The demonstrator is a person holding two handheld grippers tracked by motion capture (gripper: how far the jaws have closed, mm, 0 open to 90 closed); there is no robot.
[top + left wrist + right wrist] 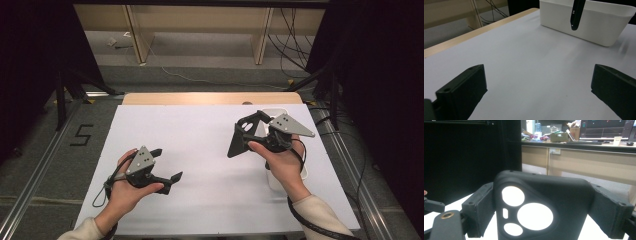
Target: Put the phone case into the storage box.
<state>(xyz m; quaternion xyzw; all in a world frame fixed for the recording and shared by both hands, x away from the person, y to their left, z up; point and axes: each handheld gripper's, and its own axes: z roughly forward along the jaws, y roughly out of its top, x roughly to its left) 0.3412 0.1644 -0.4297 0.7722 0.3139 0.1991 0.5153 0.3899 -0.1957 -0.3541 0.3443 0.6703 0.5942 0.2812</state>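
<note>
A black phone case [564, 202] with round camera cut-outs stands between the jaws of my right gripper [541, 205], which press on both of its sides. From the high view, my right gripper [254, 121] holds the phone case [237, 142] tilted, above the white sheet and just left of a white bin [280, 112]. The case's lower end [575, 17] hangs in front of the bin [599, 27] in the left gripper view. My left gripper [167, 165] rests low over the sheet at the left, its jaws wide apart with nothing between them [536, 92].
A white sheet [200, 150] covers the table, with a wooden strip [210, 98] along the far edge. Dark curtains stand at both sides. Cables and wooden furniture legs lie on the floor beyond the table.
</note>
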